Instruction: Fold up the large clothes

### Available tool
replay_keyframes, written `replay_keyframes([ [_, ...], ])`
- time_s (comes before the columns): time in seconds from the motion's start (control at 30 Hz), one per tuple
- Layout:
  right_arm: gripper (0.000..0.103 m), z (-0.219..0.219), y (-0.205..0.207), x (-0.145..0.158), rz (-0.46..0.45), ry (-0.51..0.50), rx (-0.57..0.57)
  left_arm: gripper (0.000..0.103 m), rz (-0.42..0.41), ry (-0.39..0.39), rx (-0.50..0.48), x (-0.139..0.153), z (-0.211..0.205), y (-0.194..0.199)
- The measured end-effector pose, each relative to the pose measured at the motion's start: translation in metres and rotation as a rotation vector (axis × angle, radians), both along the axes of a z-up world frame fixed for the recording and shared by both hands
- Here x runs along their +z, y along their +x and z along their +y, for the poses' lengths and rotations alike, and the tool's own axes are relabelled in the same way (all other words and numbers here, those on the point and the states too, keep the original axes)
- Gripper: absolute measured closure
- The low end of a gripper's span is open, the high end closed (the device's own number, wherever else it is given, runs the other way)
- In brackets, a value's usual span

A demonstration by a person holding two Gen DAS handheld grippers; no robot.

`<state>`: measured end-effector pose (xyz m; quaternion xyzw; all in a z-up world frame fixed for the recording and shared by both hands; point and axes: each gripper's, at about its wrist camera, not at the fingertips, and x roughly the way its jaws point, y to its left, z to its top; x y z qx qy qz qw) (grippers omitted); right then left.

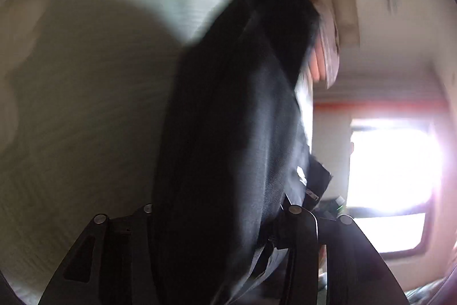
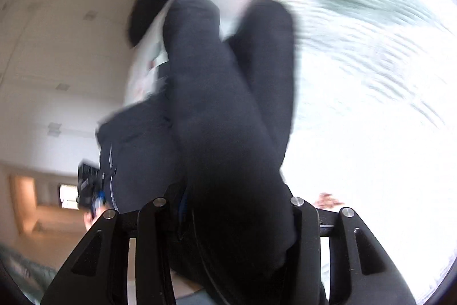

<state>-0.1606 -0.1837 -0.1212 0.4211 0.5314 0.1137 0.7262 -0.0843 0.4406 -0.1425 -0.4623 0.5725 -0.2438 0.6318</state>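
Above the bed (image 2: 385,105) | dark garment (image 1: 228,133) hangs lifted, bunched | left gripper (image 1: 220,219) and right gripper (image 2: 228,207) each clamp its fabric | no neat fold visible; folding apparently mostly left.

Heavy motion blur, blown-out window (image 1: 391,170) glare, fisheye vignette, broad shadow on left surface

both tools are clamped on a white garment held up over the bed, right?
Not quite: the garment is black, not white, as the right wrist view shows. The white is the bed behind it. The rest holds: the left tool and the right tool each have cloth bunched between their fingers.
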Motion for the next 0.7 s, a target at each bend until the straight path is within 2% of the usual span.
replay_keyframes([
  [0.03,0.052,-0.012,-0.007,-0.003,0.011,0.038,-0.053,0.054,0.054,-0.082,0.056,-0.021,0.020,-0.008],
  [0.07,0.052,-0.020,-0.015,0.001,0.016,0.023,-0.083,0.052,0.070,-0.106,0.073,-0.027,0.030,-0.013],
  [0.1,0.051,-0.022,-0.021,0.010,0.029,-0.049,-0.087,0.049,0.071,-0.101,0.079,-0.026,0.036,-0.015],
  [0.17,0.047,-0.019,-0.030,0.034,0.065,-0.209,-0.064,0.048,0.053,-0.035,0.063,-0.011,0.049,-0.020],
  [0.2,0.047,-0.019,-0.029,0.045,0.072,-0.267,-0.059,0.048,0.023,0.025,0.054,0.006,0.054,-0.020],
  [0.3,0.047,-0.008,-0.029,0.094,0.026,-0.449,-0.048,0.048,-0.078,0.202,0.008,0.051,0.057,-0.009],
  [0.33,0.047,0.001,-0.025,0.111,-0.006,-0.511,-0.032,0.046,-0.134,0.277,-0.022,0.074,0.052,-0.005],
  [0.4,0.047,0.040,-0.006,0.132,-0.052,-0.626,0.007,0.039,-0.222,0.331,-0.080,0.103,0.033,0.008],
  [0.43,0.047,0.067,0.012,0.144,-0.069,-0.672,0.032,0.035,-0.257,0.342,-0.112,0.106,0.022,0.019],
  [0.5,0.047,0.103,0.026,0.145,-0.085,-0.750,0.097,0.033,-0.285,0.347,-0.183,0.112,-0.004,0.029],
  [0.57,0.047,0.151,0.054,0.130,-0.085,-0.812,0.145,0.033,-0.280,0.367,-0.261,0.110,-0.040,0.038],
  [0.63,0.048,0.167,0.072,0.112,-0.084,-0.868,0.169,0.033,-0.265,0.492,-0.345,0.095,-0.071,0.031],
  [0.7,0.048,0.175,0.097,0.078,0.011,-0.994,0.202,0.034,-0.249,0.588,-0.339,0.079,-0.092,0.049],
])
